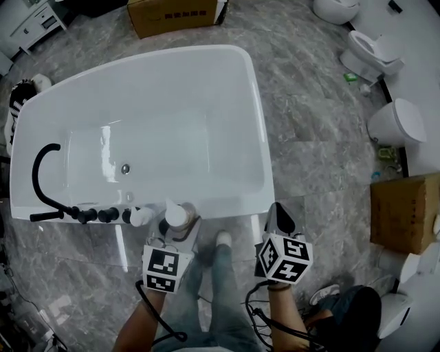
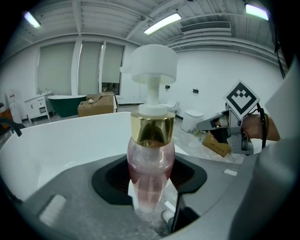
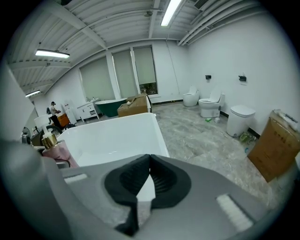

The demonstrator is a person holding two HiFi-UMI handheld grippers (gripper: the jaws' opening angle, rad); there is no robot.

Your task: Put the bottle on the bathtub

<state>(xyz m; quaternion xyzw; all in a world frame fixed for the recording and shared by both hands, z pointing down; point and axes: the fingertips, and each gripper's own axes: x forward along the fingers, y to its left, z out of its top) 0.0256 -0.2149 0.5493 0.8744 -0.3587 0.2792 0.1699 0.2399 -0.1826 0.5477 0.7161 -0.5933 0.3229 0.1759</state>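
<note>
A clear pink bottle [image 2: 151, 161] with a gold collar and a white pump head stands upright between the jaws of my left gripper [image 2: 151, 183], which is shut on it. In the head view the bottle [image 1: 176, 215] is at the near rim of the white bathtub [image 1: 258, 124], just right of the black tap knobs, with the left gripper [image 1: 180, 225] around it. I cannot tell whether its base rests on the rim. My right gripper [image 1: 278, 212] hangs beside the tub's near right corner, shut and empty [image 3: 149, 161]. The bottle [image 3: 55, 151] also shows at the left of the right gripper view.
A black curved faucet [image 1: 40, 175] and black knobs [image 1: 103, 214] sit on the tub's near left rim. Cardboard boxes stand behind the tub [image 1: 175, 15] and at the right [image 1: 405, 213]. Toilets [image 1: 368, 55] line the right wall. The person's shoe [image 1: 223, 238] is on the marble floor.
</note>
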